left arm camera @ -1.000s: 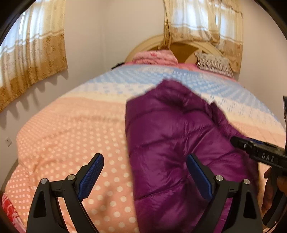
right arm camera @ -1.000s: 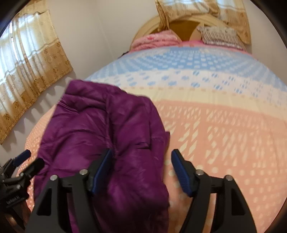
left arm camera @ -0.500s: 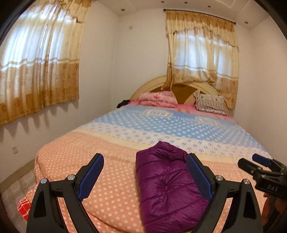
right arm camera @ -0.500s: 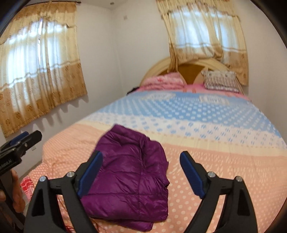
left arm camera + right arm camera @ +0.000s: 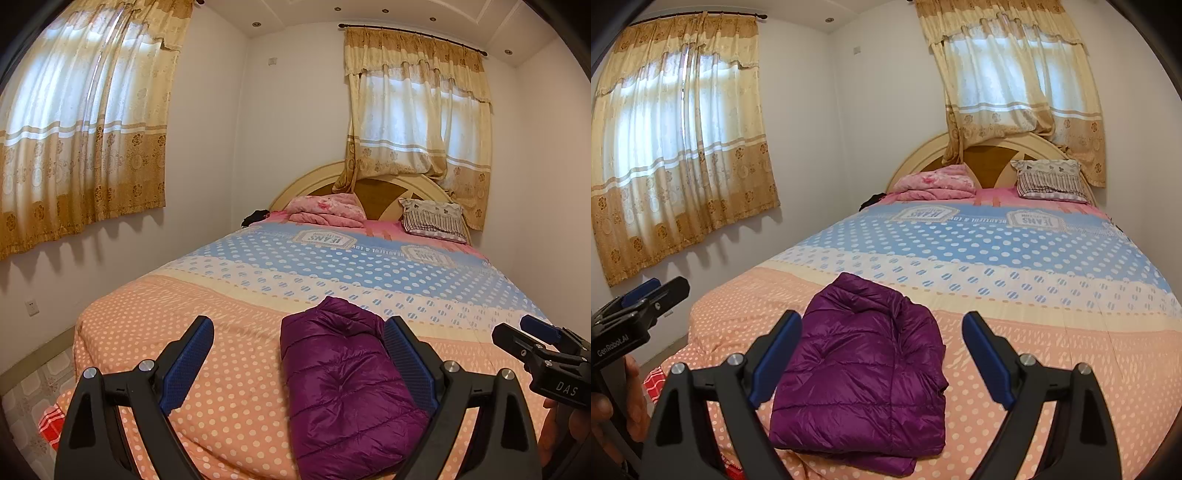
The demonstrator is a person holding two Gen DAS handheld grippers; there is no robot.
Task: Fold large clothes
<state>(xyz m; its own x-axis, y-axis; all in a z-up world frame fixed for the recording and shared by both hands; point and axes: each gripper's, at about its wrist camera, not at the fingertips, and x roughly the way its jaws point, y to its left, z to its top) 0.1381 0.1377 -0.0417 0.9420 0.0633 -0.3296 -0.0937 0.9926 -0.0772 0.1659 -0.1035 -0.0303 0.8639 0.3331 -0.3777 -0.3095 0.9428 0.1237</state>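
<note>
Lying folded on the orange dotted end of the bed, the purple jacket rests near the foot edge (a compact padded bundle). The left gripper and the right gripper both hang above it with jaws spread wide, empty, touching nothing

The near end of the purple jacket is cut off by the lower edge in the left wrist view, and its right side hides behind a gripper finger. Beside the jacket, a red checked cloth is mostly hidden. A dark thing far beyond the jacket is too small to identify.
</note>
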